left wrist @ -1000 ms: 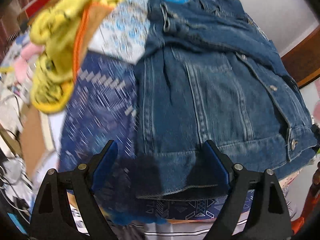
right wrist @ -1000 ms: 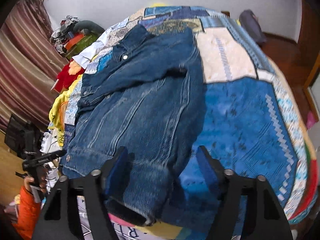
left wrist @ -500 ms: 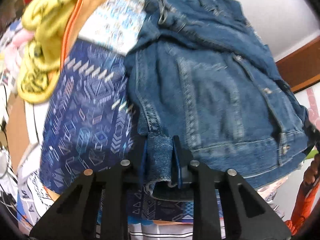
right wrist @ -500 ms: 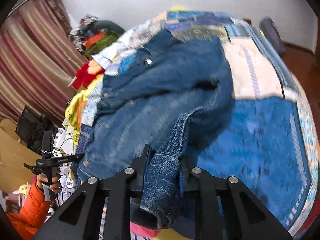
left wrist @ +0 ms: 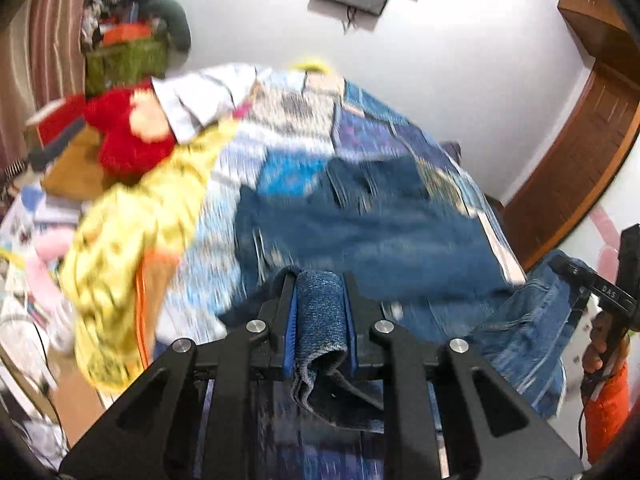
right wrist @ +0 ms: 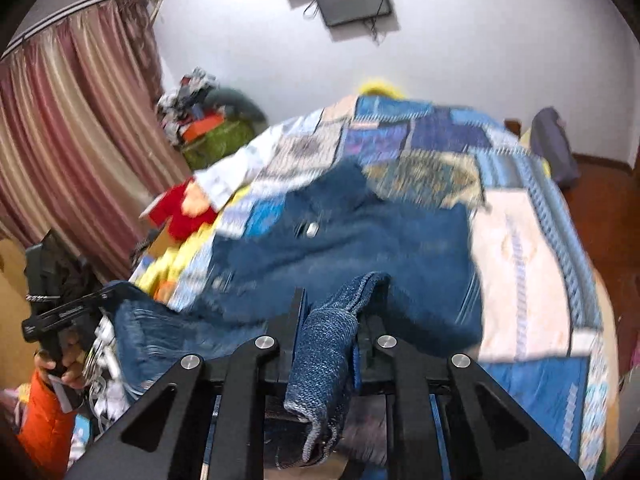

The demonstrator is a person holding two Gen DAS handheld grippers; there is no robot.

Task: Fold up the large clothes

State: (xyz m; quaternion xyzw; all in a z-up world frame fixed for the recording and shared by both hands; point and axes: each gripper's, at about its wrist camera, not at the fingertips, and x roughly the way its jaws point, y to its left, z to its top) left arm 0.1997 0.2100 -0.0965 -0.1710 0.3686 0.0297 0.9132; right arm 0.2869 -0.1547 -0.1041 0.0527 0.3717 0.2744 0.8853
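A blue denim jacket lies on the patchwork bedspread, its hem lifted toward me. My left gripper is shut on a bunched corner of the jacket's hem. My right gripper is shut on the other hem corner, and the jacket stretches away from it across the bed. Each view shows the other gripper held in a hand with an orange sleeve: the right gripper at the far right, the left gripper at the far left. Both views are motion-blurred.
A yellow garment and a red plush toy lie at the bed's left side. A green basket of clutter stands by the striped curtain. A wooden door frame is on the right, a wall screen above.
Both grippers closed on the jacket's hem corners, then lifted and tilted up, raising the hem off the bed. The view now shows the wall and far end of the bed.
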